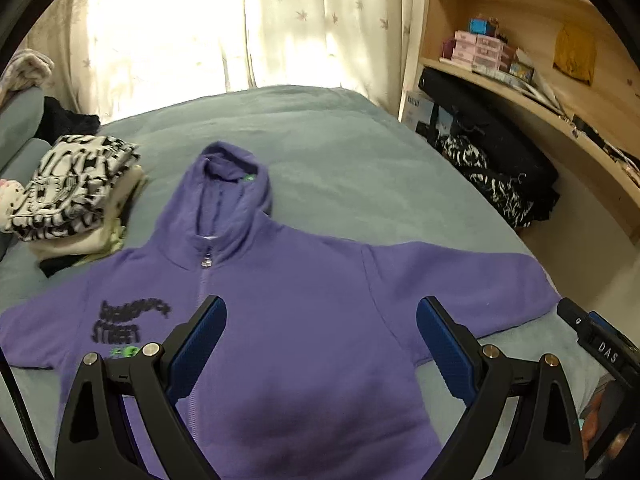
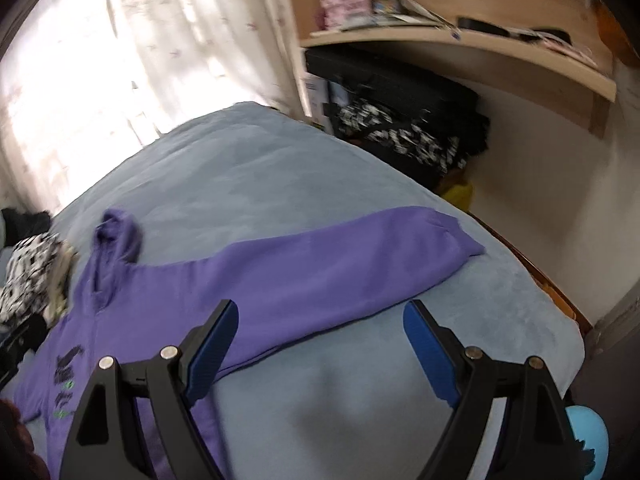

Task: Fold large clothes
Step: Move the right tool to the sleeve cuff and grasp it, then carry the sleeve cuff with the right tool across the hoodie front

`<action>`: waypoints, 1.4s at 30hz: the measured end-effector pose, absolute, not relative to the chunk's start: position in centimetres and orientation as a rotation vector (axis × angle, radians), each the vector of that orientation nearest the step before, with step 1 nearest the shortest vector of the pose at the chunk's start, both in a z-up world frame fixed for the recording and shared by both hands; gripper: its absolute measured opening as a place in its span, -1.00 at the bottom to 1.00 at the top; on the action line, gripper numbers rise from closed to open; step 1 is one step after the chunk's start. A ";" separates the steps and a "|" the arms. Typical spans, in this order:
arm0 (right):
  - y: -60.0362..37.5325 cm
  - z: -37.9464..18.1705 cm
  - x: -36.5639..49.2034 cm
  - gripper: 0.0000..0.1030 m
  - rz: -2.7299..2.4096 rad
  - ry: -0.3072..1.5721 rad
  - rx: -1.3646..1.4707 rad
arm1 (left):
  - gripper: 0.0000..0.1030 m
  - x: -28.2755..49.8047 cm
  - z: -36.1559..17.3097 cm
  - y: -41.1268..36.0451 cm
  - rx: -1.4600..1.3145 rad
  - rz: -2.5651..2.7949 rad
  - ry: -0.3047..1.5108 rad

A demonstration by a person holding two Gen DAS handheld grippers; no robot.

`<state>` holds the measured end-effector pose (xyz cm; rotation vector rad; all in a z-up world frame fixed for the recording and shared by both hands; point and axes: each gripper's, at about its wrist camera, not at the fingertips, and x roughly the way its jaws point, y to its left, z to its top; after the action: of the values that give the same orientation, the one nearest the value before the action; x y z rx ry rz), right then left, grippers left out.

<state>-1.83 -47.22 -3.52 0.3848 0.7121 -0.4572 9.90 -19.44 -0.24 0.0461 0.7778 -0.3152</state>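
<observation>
Hoodie: we see the purple zip hoodie (image 1: 304, 320) lying flat and front-up on the grey-blue bed cover (image 1: 320, 132), filling the lower centre of the left wrist view; its hood points to the upper centre and the zip is closed up to the collar.
Sleeve: in the right wrist view one sleeve (image 2: 360, 252) stretches from the centre to the right, its cuff near the bed's right edge.
Chest print: black lettering (image 1: 128, 320) at the lower left; we read the second line as "STREET", the top line is too blurred for us, and a small green mark sits below it.
Neck tag: a small green tag (image 1: 249, 178) inside the hood, writing unreadable.
Left gripper: the left gripper (image 1: 322, 344) hangs over the hoodie's chest with its blue-padded fingers wide apart and nothing between them.
Right gripper: the right gripper (image 2: 320, 344) has its fingers spread wide and empty; we see it over the bare cover just below the sleeve, the left finger above the hoodie's edge.
Gripper label: in the left wrist view, white letters "DAS" (image 1: 608, 350) on a black part at the lower right.
Folded pile: a stack of clothes (image 1: 76, 196), black-and-white patterned on top, at the left just beside the hoodie's shoulder.
Shelf: wooden shelves (image 1: 520, 40) at the upper right hold pink boxes whose print we cannot read.
</observation>
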 end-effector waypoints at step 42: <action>-58.3 -7.2 0.9 -0.80 -0.332 0.477 0.879 | -0.46 16.5 -10.5 -24.0 0.063 -0.273 1.017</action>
<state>0.89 -58.35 -7.15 0.8789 0.4773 -0.3320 16.53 -23.99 -10.48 0.0632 1.0170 -0.2734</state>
